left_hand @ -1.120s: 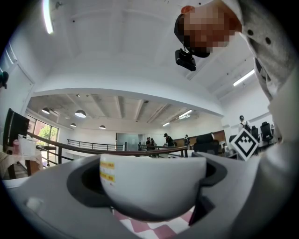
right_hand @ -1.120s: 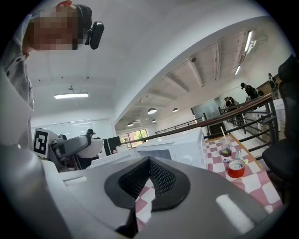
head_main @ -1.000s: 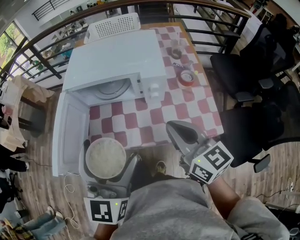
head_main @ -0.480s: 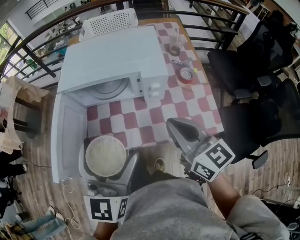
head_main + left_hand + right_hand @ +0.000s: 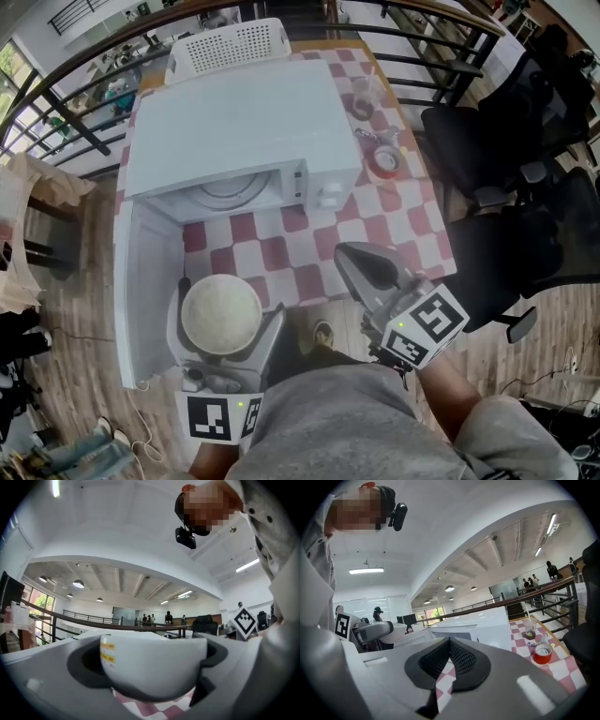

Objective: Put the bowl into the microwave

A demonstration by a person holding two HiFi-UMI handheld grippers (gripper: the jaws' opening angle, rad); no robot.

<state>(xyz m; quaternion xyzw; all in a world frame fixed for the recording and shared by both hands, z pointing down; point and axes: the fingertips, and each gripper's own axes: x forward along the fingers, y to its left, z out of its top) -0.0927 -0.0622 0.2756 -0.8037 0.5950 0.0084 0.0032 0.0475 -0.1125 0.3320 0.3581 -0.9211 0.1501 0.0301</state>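
A white bowl [image 5: 221, 309] hangs off the near table edge, in front of the open door [image 5: 145, 281] of the white microwave [image 5: 239, 131]. My left gripper [image 5: 225, 323] is shut on the bowl, one jaw on each side. In the left gripper view the bowl [image 5: 154, 665] fills the space between the jaws. The microwave cavity [image 5: 230, 192] with its glass turntable stands open towards me. My right gripper [image 5: 367, 265] hovers over the table's near right edge, shut and holding nothing; its ribbed pads [image 5: 457, 656] meet in the right gripper view.
A red-and-white checked cloth [image 5: 300, 248] covers the table. A red-lidded jar [image 5: 385, 161] and a plastic cup [image 5: 362, 105] stand to the right of the microwave, and a white basket [image 5: 225, 45] sits behind it. Black chairs [image 5: 487, 141] are at the right, and a railing runs behind.
The left gripper with the bowl has edged slightly right. The head view has shifted, so the microwave sits lower and further right in it. The right gripper has barely moved.
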